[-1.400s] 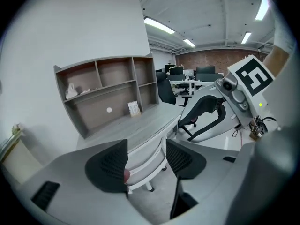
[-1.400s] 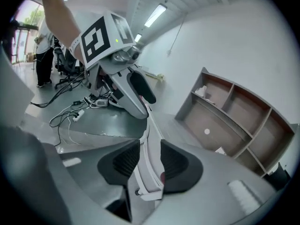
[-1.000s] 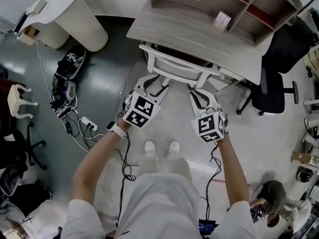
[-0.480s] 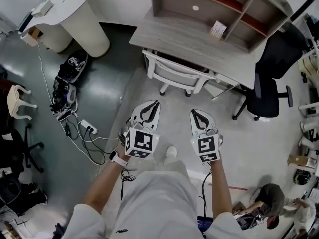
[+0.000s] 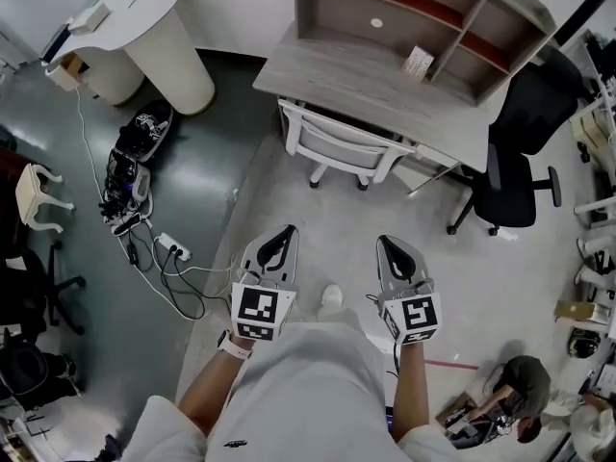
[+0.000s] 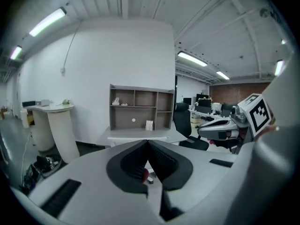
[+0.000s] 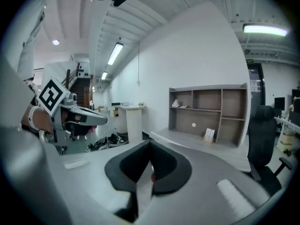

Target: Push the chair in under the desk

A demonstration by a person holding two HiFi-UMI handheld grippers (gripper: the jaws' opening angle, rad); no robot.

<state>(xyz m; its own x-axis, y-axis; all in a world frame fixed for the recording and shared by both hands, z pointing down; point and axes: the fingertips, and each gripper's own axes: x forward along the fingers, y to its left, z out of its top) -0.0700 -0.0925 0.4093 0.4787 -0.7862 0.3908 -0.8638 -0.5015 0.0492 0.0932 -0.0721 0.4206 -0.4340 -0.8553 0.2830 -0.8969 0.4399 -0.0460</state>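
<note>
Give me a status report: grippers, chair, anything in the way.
Left gripper and right gripper both just shut, jaws empty, well clear of chair. Chair tucked in under desk. Nothing blocking; black chair stands apart.

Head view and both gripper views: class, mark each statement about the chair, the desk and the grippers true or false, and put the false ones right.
1. The white chair stands with its back close to the front edge of the desk. True.
2. The left gripper grips the chair's back. False: it is held well short of the chair, jaws together, with nothing in them.
3. The right gripper has its jaws wide apart. False: they are together and empty.
4. A black office chair stands by the desk's right end. True.
5. The desk top is bare. False: a small box stands on it.
</note>
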